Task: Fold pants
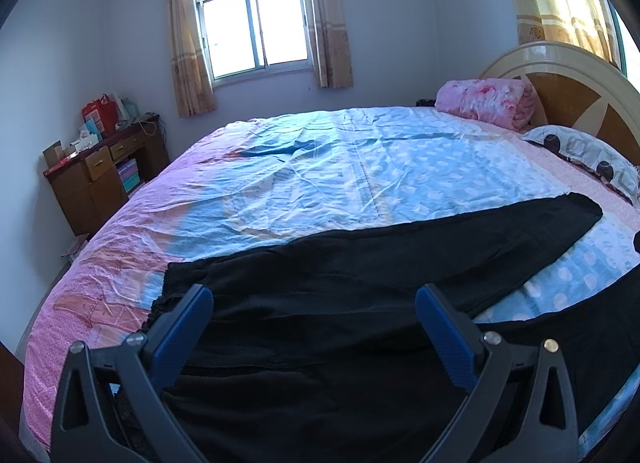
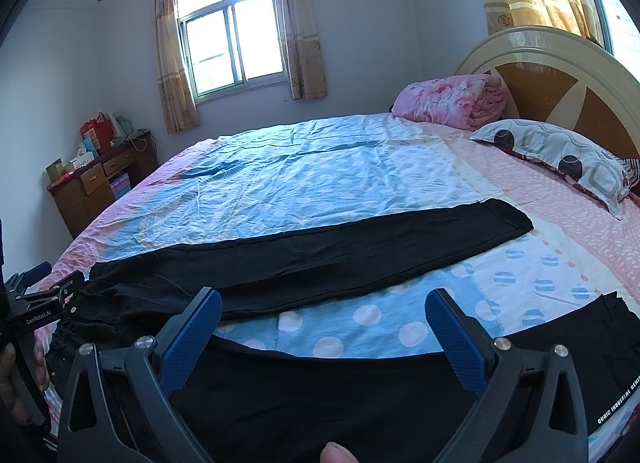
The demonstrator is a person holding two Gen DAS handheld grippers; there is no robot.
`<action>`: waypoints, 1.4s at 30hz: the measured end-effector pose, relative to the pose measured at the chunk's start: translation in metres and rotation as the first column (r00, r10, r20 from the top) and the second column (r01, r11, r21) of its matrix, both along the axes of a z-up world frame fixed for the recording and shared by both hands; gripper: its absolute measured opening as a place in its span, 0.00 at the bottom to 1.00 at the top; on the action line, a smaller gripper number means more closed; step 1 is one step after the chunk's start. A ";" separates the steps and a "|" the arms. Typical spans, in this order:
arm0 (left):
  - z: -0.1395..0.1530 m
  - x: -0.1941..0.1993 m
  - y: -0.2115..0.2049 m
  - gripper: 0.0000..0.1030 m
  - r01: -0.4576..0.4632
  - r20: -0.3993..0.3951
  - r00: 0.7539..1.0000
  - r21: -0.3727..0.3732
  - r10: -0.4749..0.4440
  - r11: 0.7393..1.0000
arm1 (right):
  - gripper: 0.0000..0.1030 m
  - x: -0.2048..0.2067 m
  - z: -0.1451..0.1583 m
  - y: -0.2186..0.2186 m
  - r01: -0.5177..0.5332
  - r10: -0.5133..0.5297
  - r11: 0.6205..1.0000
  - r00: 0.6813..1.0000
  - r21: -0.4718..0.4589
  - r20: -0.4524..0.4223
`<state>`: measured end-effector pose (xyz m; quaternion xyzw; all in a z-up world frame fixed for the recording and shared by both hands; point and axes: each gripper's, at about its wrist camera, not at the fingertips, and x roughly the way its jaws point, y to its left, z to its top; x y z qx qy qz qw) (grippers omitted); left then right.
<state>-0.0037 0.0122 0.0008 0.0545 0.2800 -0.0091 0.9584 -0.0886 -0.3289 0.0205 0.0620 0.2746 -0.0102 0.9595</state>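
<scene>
1. Nearest us, the pants [image 2: 304, 259] lie flat along the near edge of the bed [image 1: 304, 179], their long axis running left to right, waistband toward the left edge, two legs splayed toward the headboard end.
2. Our left gripper [image 1: 314, 305] hovers above the waist, jaws spread, holding nothing.
3. Our right gripper [image 2: 322, 309] hangs over the near leg, likewise released.
4. We count one pants, two grippers.

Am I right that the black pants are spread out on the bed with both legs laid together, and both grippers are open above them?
Not quite: the black pants have their legs apart, with polka-dot bed sheet between them, as the right wrist view shows. The left gripper and right gripper are indeed open above them.
</scene>
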 end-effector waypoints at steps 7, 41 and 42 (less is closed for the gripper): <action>-0.005 0.004 -0.002 1.00 0.001 -0.009 1.000 0.004 -0.001 1.000 | 0.99 0.004 -0.002 -0.004 0.005 -0.005 1.000 1.000 0.006 -0.008; -0.069 0.202 0.166 0.99 -0.193 -0.302 0.932 0.056 0.201 0.980 | 0.91 0.266 -0.053 -0.308 0.248 -0.226 0.969 0.904 0.014 -0.362; -0.072 0.205 0.171 0.98 -0.199 -0.314 0.927 0.048 0.204 0.979 | 0.85 0.273 -0.057 -0.308 0.251 -0.231 0.968 0.899 0.005 -0.372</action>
